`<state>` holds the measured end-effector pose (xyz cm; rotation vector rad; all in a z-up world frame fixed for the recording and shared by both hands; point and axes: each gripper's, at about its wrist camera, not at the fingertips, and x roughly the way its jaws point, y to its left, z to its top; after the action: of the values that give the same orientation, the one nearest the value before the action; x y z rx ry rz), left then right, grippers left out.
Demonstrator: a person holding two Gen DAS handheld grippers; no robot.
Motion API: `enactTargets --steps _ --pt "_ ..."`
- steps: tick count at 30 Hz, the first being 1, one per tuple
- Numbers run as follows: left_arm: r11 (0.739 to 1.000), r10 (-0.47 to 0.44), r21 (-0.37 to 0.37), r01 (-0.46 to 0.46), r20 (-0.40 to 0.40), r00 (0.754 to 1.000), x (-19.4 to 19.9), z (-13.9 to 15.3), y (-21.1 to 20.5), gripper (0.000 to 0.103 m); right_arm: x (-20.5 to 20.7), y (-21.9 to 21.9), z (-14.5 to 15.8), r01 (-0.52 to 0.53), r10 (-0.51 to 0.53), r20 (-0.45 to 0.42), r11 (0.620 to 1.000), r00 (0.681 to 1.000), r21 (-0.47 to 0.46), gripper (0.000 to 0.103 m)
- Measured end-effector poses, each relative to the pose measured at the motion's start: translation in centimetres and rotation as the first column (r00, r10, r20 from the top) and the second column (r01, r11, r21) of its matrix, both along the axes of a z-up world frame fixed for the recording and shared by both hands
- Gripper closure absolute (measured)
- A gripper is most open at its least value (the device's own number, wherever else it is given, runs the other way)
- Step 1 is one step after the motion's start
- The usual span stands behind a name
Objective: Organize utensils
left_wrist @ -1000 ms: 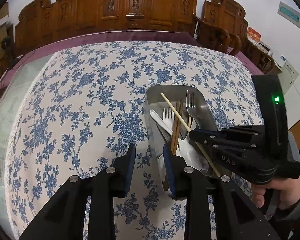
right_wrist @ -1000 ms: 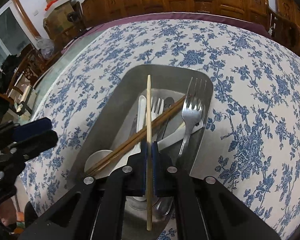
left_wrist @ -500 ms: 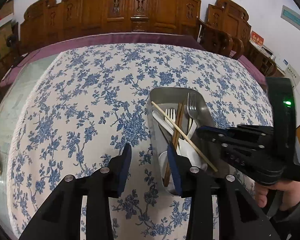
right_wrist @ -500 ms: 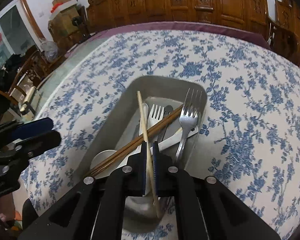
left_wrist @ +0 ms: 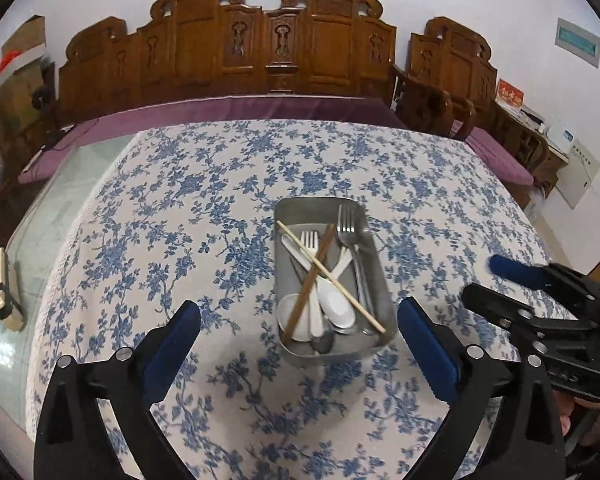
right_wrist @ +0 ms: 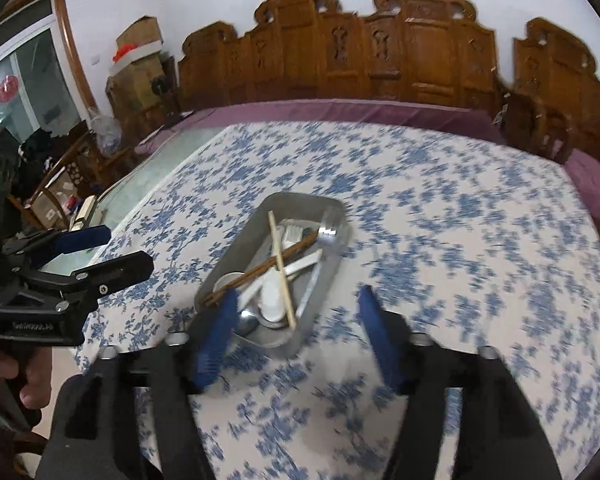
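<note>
A metal tray (left_wrist: pixel 374 256) sits on the blue-flowered tablecloth and also shows in the right wrist view (right_wrist: pixel 332 264). In it lie a pale chopstick (left_wrist: pixel 332 278) crossed over a dark brown pair (left_wrist: pixel 314 276), a steel fork (left_wrist: pixel 350 232), a white plastic fork (left_wrist: pixel 310 240), white spoons (left_wrist: pixel 338 306) and a steel spoon. The pale chopstick (right_wrist: pixel 282 276) lies loose in the tray. My left gripper (left_wrist: pixel 300 344) is open and empty, just short of the tray's near end. My right gripper (right_wrist: pixel 294 328) is open and empty, also at the tray's near end.
The tablecloth (left_wrist: pixel 180 220) covers most of a glass-topped table. A small pale block (left_wrist: pixel 4 296) lies on the bare glass at the left edge. Carved wooden chairs (left_wrist: pixel 276 52) and a purple-cushioned bench (left_wrist: pixel 236 108) stand behind the table.
My right gripper has opened and let go of the pale chopstick, which now lies in the tray. Both grippers have opened wide and pulled back from the tray.
</note>
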<state>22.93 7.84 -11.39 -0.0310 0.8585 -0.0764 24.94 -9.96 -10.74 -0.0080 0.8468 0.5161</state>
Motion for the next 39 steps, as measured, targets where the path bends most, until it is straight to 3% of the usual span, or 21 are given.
enactTargets --steps 3,7,16,22,39 --pt "1.0 0.008 -0.001 -0.008 0.005 1.0 -1.0 0.5 -1.0 0.008 -1.6 -2.4 1.2 0.044 -0.044 0.026 0.999 0.999 -0.004 0.014" --pt "0.999 0.017 0.027 -0.019 0.068 0.998 -2.8 2.4 -2.6 0.008 -3.8 -5.1 3.4 0.102 -0.101 0.089 0.995 0.991 -0.005 0.003" --pt "1.0 -0.003 0.023 -0.002 0.234 0.972 -6.5 8.1 -5.5 0.008 -8.1 -9.4 9.4 0.173 -0.182 0.236 0.983 0.955 0.057 0.003" --pt "1.0 -0.01 0.032 0.001 0.288 0.957 -8.4 10.3 -6.7 0.008 -10.2 -10.3 12.5 0.185 -0.201 0.313 0.979 0.928 0.081 0.003" --pt "1.0 -0.007 0.019 0.001 0.315 0.949 -9.9 11.0 -7.5 0.008 -11.0 -10.1 13.3 0.205 -0.219 0.341 0.976 0.914 0.077 0.003"
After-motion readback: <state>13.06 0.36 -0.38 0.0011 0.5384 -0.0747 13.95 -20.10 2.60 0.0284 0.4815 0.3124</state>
